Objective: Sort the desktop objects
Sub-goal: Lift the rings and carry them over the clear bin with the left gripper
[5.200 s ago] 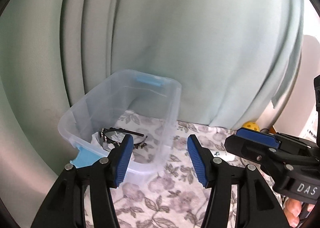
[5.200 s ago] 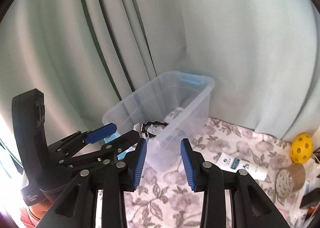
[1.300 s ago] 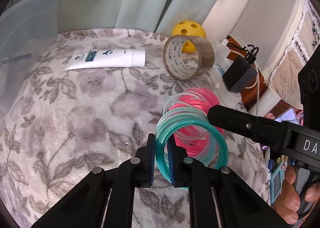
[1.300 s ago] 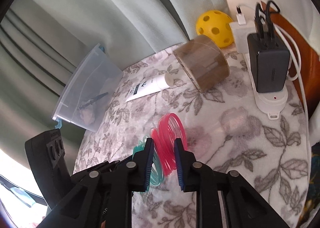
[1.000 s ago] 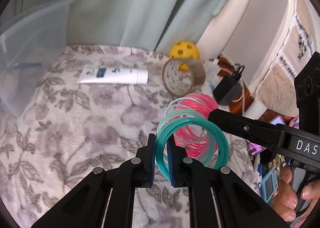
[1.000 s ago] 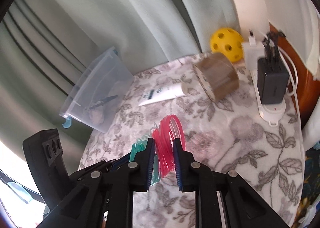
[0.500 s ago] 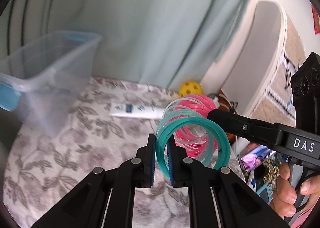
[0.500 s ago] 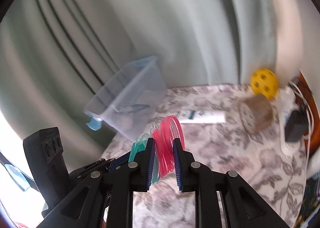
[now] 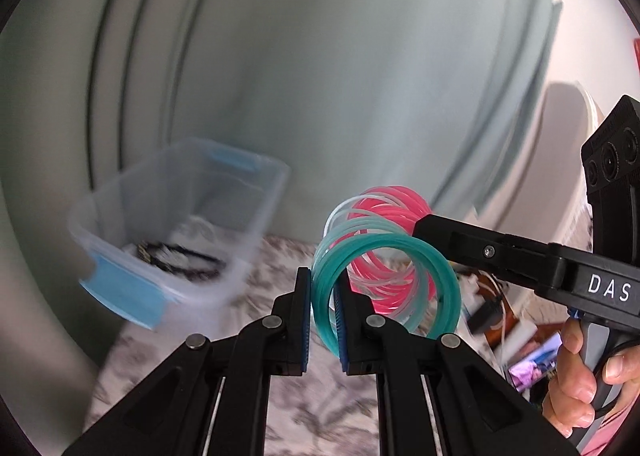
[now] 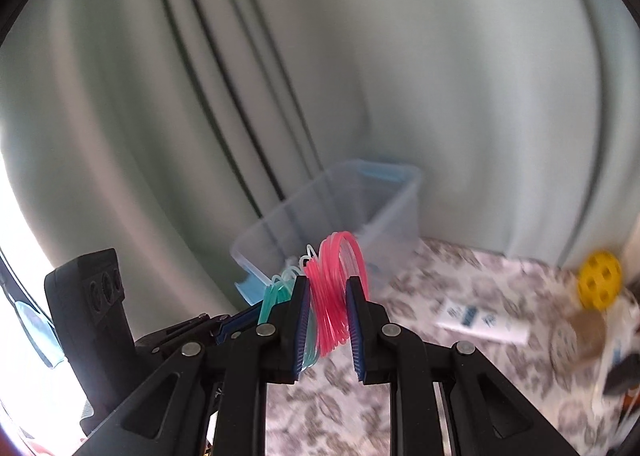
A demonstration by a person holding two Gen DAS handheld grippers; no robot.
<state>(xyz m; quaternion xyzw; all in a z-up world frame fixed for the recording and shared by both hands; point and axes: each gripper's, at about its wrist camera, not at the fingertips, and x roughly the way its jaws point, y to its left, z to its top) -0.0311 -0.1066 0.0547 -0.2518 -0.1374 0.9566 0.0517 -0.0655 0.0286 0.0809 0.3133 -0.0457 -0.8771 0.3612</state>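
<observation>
The spring coil (image 9: pixel 384 268) hangs in the air between both grippers — left fingers (image 9: pixel 305 308) clamped on its teal end, right fingers (image 10: pixel 301 312) on its pink end — with the clear bin (image 9: pixel 260 208) ahead-left, nearer the left hand.

Left wrist view: looks forward and slightly down along its own fingers, from close behind the spring toy (image 9: pixel 380 264).
Right wrist view: same forward, slightly downward look, from the other side of the toy.
Shared: the toy, clear bin (image 9: pixel 176 224) (image 10: pixel 360 208), curtain (image 9: pixel 320 56), flowered tablecloth (image 10: pixel 440 376).
</observation>
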